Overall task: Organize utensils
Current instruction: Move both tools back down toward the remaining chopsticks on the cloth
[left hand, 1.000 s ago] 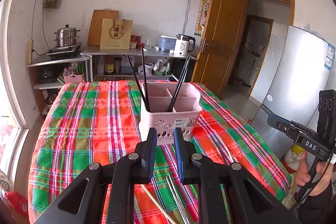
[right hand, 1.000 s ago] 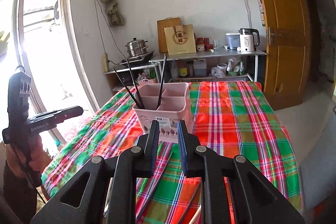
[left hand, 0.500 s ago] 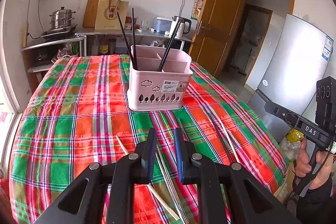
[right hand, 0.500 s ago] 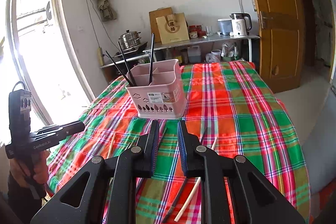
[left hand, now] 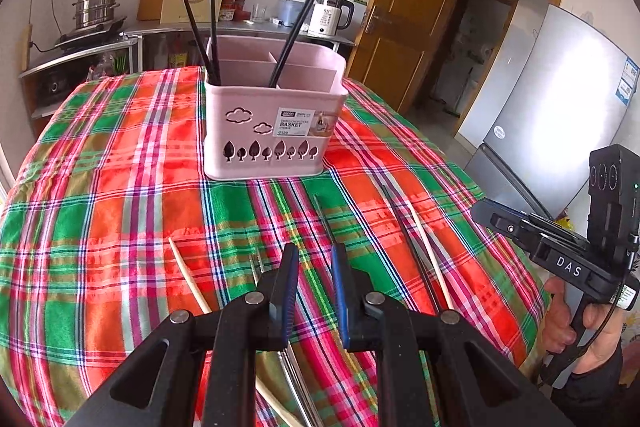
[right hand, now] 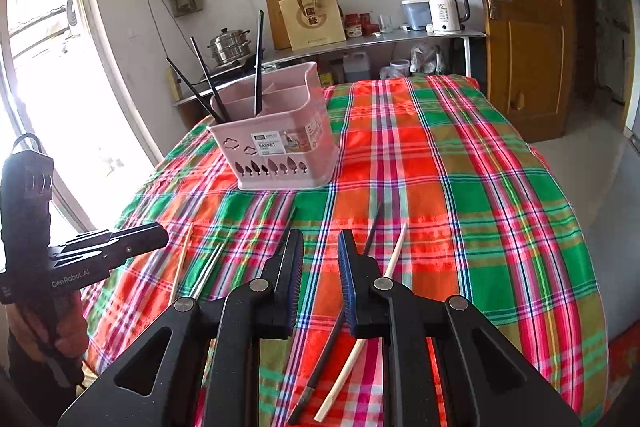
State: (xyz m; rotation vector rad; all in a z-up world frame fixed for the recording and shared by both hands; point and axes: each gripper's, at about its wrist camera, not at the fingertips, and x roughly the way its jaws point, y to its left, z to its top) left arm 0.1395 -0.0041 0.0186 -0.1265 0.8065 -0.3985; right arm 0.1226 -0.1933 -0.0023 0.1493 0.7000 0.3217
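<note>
Both grippers are hovering over the plaid tablecloth (right hand: 460,167), jaws standing slightly apart and pinching nothing. The left gripper (left hand: 314,259) is pointing down at a dark chopstick (left hand: 324,219) lying in front of the pink basket (left hand: 272,131), with a pale chopstick (left hand: 188,273) lying off to its left. The right gripper (right hand: 320,243) is hanging nearer the basket's right side, above another dark chopstick (right hand: 320,367) and a light chopstick (right hand: 360,351). Black chopsticks (left hand: 200,23) are standing inside the basket's compartments.

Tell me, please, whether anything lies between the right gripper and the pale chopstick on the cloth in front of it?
Nothing visible does: the right gripper is empty, and the pale chopstick lies uncovered beside a black chopstick.
</note>
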